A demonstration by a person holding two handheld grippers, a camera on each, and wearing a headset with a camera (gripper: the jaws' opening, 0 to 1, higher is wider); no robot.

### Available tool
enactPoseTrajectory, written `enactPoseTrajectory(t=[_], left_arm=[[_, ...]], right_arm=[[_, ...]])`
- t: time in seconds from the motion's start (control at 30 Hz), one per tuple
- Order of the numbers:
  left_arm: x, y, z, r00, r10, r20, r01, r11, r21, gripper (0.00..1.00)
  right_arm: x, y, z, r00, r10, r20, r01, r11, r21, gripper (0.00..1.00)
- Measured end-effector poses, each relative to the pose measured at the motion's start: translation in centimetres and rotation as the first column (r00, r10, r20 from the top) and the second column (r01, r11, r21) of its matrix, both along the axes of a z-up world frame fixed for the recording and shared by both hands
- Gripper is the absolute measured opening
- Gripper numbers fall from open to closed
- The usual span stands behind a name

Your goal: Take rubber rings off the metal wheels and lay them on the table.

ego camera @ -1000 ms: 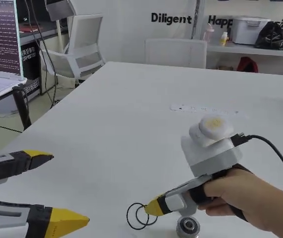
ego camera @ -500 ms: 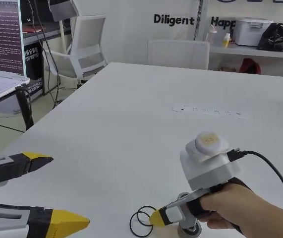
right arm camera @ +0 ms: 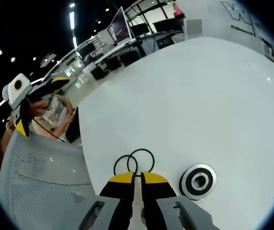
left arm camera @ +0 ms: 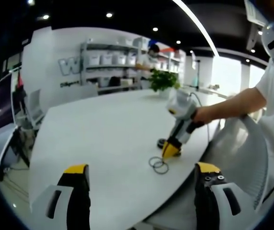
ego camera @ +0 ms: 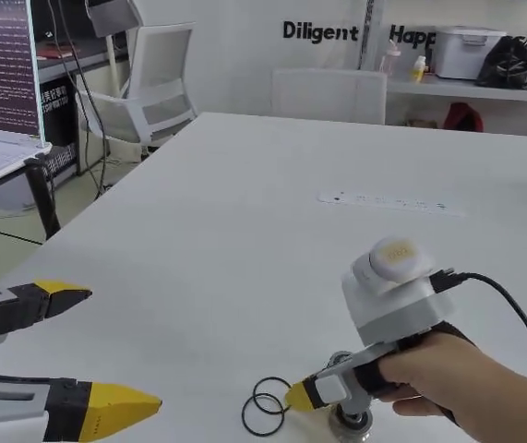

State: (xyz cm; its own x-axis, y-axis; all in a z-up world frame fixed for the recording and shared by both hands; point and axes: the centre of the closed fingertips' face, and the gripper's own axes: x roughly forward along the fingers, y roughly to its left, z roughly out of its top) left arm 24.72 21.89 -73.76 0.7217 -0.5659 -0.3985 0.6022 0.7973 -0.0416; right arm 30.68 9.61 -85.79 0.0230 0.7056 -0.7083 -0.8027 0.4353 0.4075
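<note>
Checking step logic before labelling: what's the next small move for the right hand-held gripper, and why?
Probably swing the right hand-held gripper over to the metal wheel and open its jaws. Two rubber rings already lie on the table just ahead of it, while the wheel beside it looks black-rimmed, so likely not yet stripped.

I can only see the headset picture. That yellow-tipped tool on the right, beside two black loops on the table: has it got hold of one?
Observer: No. In the right gripper view the right tool has its jaws closed together with nothing seen between them; both rubber rings lie flat, overlapping, just ahead of its tips.
Visitor: And what is half hidden under it?
Observer: A metal wheel, seen whole in that view: it lies flat beside the tool, apart from the rings, with dark bands on its face.
Visitor: What else is nearby?
Observer: The left gripper view shows a mesh chair back at the edge of the table.
</note>
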Motion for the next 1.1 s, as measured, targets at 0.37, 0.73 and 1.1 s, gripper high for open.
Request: enactPoseTrajectory(t=[0.37,0.73,1.1], left_arm=[[0.4,0.4,-0.2,1.000,0.007,-0.010,-0.007,1.000,-0.002,0.91],[1.9,-0.2,0.3,0.999,-0.037,-0.005,0.037,0.999,0.025,0.90],[5.0,-3.5,2.8,0.985,-0.170,0.042,0.165,0.981,0.102,0.88]], right_arm=[[1.6,-1.4,3.5,0.997,-0.018,0.073,0.014,0.998,0.062,0.04],[3.5,-4.1,6.9,0.978,-0.030,0.207,0.003,0.991,0.133,0.12],[5.4,-8.4,5.3,0.961,-0.150,0.234,0.113,0.980,0.162,0.18]])
